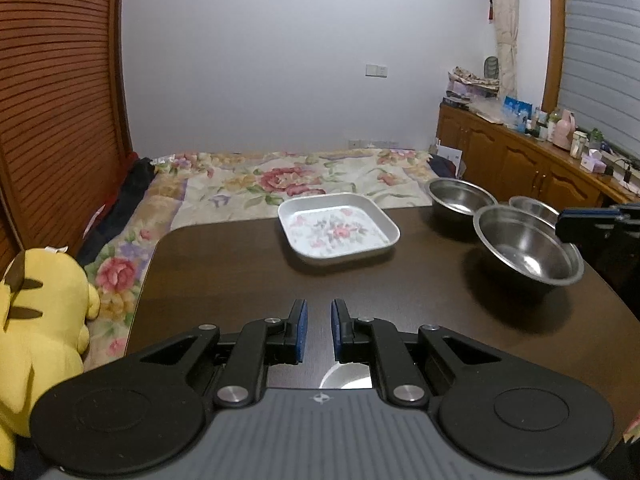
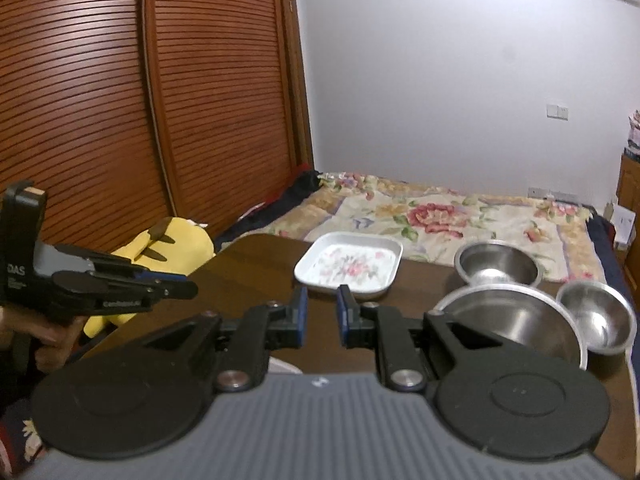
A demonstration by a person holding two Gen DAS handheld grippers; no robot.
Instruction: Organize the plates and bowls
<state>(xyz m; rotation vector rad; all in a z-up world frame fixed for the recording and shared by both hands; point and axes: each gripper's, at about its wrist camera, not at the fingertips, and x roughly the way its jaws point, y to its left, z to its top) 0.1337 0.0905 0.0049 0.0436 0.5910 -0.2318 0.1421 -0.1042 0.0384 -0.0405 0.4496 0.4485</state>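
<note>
A square plate with a flower pattern [image 1: 338, 228] [image 2: 348, 266] lies at the far middle of the dark wooden table [image 1: 240, 272]. Three steel bowls stand at the right: a far one [image 1: 460, 196] [image 2: 498, 266], a large near one [image 1: 528, 248] [image 2: 508, 320] and a small one [image 1: 534, 206] [image 2: 596, 320]. My left gripper [image 1: 319, 326] [image 2: 176, 288] hovers over the near table, open by a narrow gap, with nothing between its blue pads. My right gripper [image 2: 322, 312] [image 1: 592, 220] is also narrowly open and holds nothing; the large bowl sits just right of its fingers.
A white or silver rim [image 1: 346, 376] shows beneath my left gripper, mostly hidden. A bed with a floral cover [image 1: 280, 180] lies beyond the table. A yellow plush toy [image 1: 36, 320] sits at the table's left, a cluttered wooden cabinet [image 1: 520, 160] at the right.
</note>
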